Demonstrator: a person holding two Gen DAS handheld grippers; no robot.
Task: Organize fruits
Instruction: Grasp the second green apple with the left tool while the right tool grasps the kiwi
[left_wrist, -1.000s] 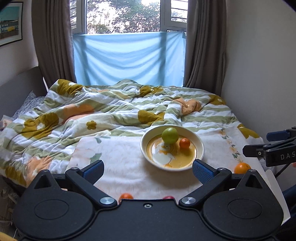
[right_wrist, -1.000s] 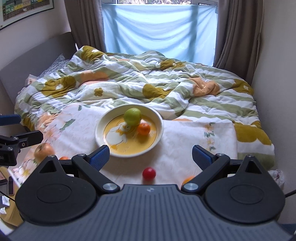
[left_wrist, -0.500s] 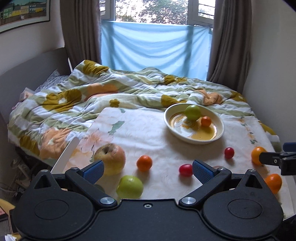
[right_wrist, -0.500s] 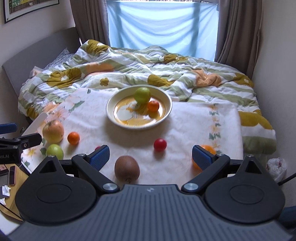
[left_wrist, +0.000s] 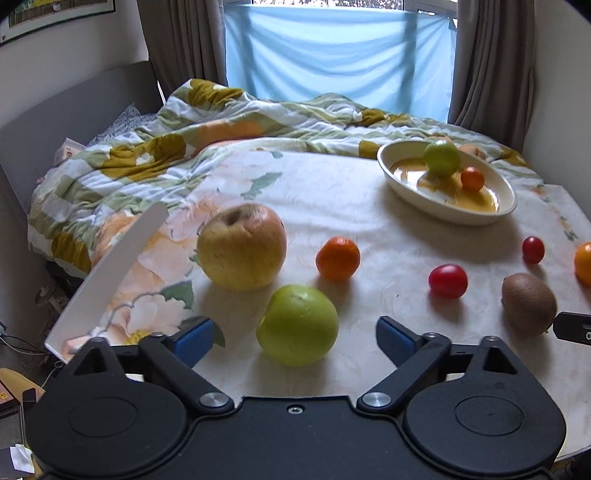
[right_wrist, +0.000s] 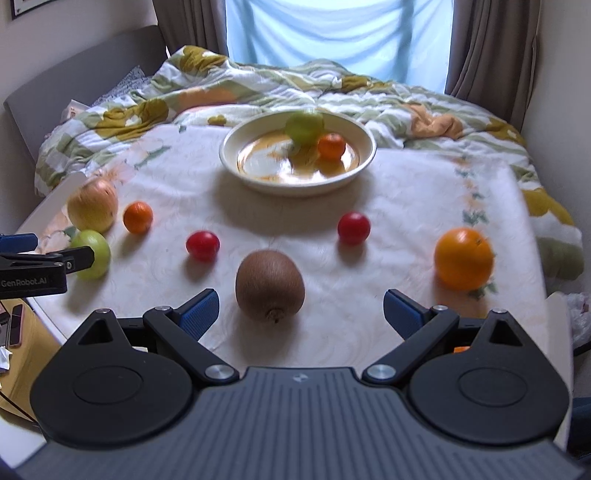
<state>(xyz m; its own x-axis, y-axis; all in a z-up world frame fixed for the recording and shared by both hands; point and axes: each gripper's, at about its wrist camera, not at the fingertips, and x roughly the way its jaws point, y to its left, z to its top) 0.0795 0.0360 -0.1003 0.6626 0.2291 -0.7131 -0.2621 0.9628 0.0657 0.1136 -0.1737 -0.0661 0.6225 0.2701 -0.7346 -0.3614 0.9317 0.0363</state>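
My left gripper (left_wrist: 293, 338) hangs low over the cloth-covered table, its jaws closing. A green apple (left_wrist: 297, 325) sits between the blue pads (left_wrist: 194, 338), and neither pad touches it. My right gripper (right_wrist: 301, 314) is open around a brown kiwi (right_wrist: 269, 286) without touching it. Behind the apple lie a big yellow-red apple (left_wrist: 242, 247) and a small orange (left_wrist: 338, 258). Two red tomatoes (right_wrist: 202, 245) (right_wrist: 353, 228) and a large orange (right_wrist: 463, 258) lie loose. The white bowl (right_wrist: 295, 188) holds a green apple (right_wrist: 304, 125) and a small orange (right_wrist: 331, 146).
A rumpled floral quilt (left_wrist: 229, 125) covers the bed behind the table. The table's left edge (left_wrist: 110, 266) drops to a cluttered floor. Curtains (right_wrist: 487, 48) and a wall close in on the right. My left gripper's side (right_wrist: 37, 266) shows at the right wrist view's left edge.
Both grippers have sunk towards the table. The loose fruits came into view, the green apple now between the left fingers and the kiwi between the right. The left jaws narrowed slightly.
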